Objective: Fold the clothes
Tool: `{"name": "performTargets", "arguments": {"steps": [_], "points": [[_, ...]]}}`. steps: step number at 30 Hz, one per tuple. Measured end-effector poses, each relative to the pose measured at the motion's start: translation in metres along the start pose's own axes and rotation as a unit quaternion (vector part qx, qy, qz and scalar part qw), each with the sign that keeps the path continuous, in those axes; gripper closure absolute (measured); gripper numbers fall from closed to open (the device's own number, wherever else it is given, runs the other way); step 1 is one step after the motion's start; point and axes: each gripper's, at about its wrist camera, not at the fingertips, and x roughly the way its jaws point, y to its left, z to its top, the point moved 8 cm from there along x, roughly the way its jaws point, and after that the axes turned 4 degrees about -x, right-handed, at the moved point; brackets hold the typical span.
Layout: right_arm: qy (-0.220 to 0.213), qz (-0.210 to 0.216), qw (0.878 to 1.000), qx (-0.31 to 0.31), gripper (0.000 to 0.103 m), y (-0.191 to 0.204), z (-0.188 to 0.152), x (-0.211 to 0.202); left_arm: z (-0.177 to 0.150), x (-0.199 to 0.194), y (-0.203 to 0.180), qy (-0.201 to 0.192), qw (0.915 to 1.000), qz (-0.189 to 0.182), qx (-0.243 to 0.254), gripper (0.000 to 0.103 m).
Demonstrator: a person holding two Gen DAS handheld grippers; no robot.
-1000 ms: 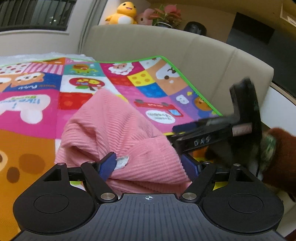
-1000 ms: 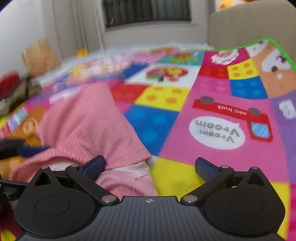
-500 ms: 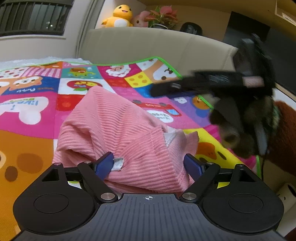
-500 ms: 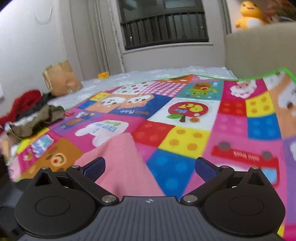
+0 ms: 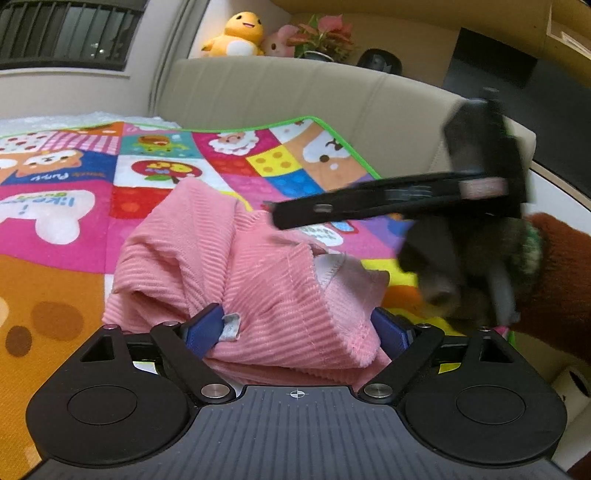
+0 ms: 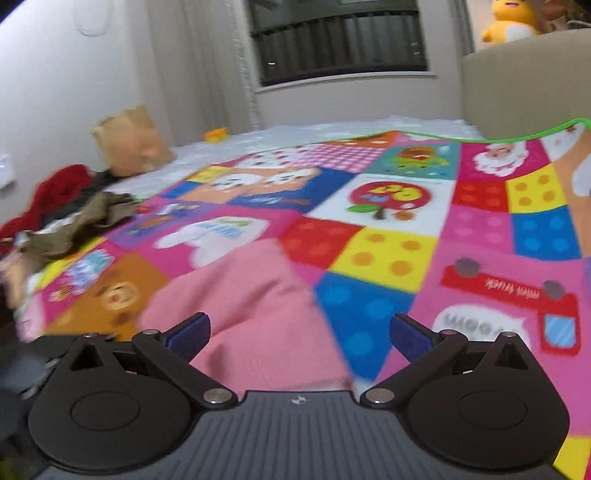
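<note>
A pink corduroy garment (image 5: 229,266) lies bunched on a colourful patchwork play mat (image 5: 66,221). My left gripper (image 5: 297,326) is open, its blue pads on either side of the garment's near folded edge, with a small white label by the left pad. My right gripper (image 6: 299,332) is open and empty, hovering above the garment (image 6: 251,306). It shows in the left wrist view as a blurred black tool (image 5: 406,195) held by a gloved hand above the garment's right side.
A beige sofa back (image 5: 314,96) borders the mat, with a yellow plush duck (image 5: 236,35) and a plant on the ledge behind. A heap of red and olive clothes (image 6: 62,210) and a brown paper bag (image 6: 129,140) lie at the mat's far left.
My right gripper let go of the garment's edge, lifted and swung up over it. The garment's right flap dropped onto the mat. My left gripper stayed in place.
</note>
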Motion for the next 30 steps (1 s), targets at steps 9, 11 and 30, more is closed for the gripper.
{"name": "performTargets", "arguments": {"steps": [9,11,30], "points": [[0.023,-0.047,0.999,-0.009,0.000,-0.006,-0.041,0.009,0.007,-0.024,-0.006,-0.010,0.9993,-0.028,-0.022,0.010],[0.020,-0.039,0.999,0.005,0.000,-0.010,-0.046,0.007,0.018,-0.045,0.000,-0.032,0.9964,-0.047,-0.062,0.008],[-0.076,0.029,0.997,-0.003,0.000,0.024,-0.004,-0.051,0.039,0.001,0.085,0.021,0.9811,0.145,-0.127,0.018]]}}
